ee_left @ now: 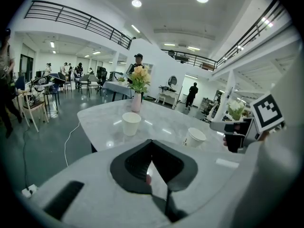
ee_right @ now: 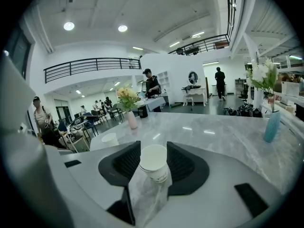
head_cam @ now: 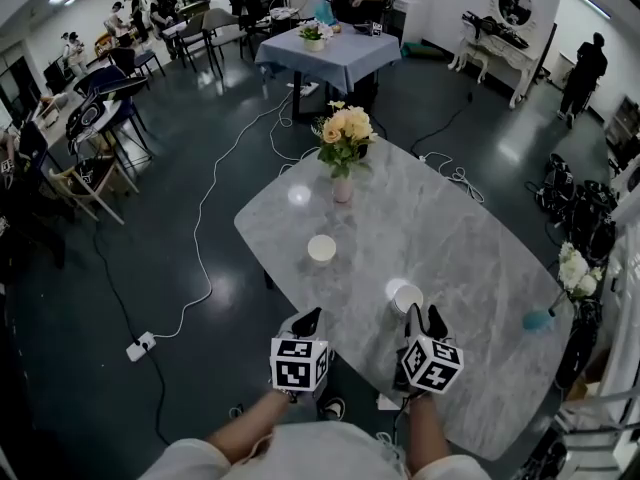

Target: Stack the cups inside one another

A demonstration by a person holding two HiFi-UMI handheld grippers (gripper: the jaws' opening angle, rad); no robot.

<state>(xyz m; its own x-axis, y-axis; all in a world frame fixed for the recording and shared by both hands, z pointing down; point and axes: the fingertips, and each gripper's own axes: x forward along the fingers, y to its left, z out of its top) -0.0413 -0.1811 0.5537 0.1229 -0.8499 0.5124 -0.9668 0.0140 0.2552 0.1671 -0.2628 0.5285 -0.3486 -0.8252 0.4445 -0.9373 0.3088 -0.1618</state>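
Note:
A white paper cup point(ee_right: 154, 161) sits between the dark pads of my right gripper point(ee_right: 153, 163), and both pads touch its sides. From the head view this cup point(head_cam: 407, 298) is just ahead of the right gripper point(head_cam: 424, 316), near the table's front edge. In the left gripper view it point(ee_left: 194, 137) looks slightly tilted. A second white cup point(head_cam: 322, 248) stands upright and alone farther out on the grey marble table point(head_cam: 450, 238); it also appears as a cup point(ee_left: 131, 122) ahead of my left gripper point(ee_left: 152, 141). The left gripper point(head_cam: 307, 318) is shut with nothing in it.
A pink vase of pale flowers point(head_cam: 343, 153) stands at the table's far end. A light blue vase with white flowers point(head_cam: 538, 320) is at the right edge. White cables point(head_cam: 205, 218) run across the dark floor, and chairs and people are in the background.

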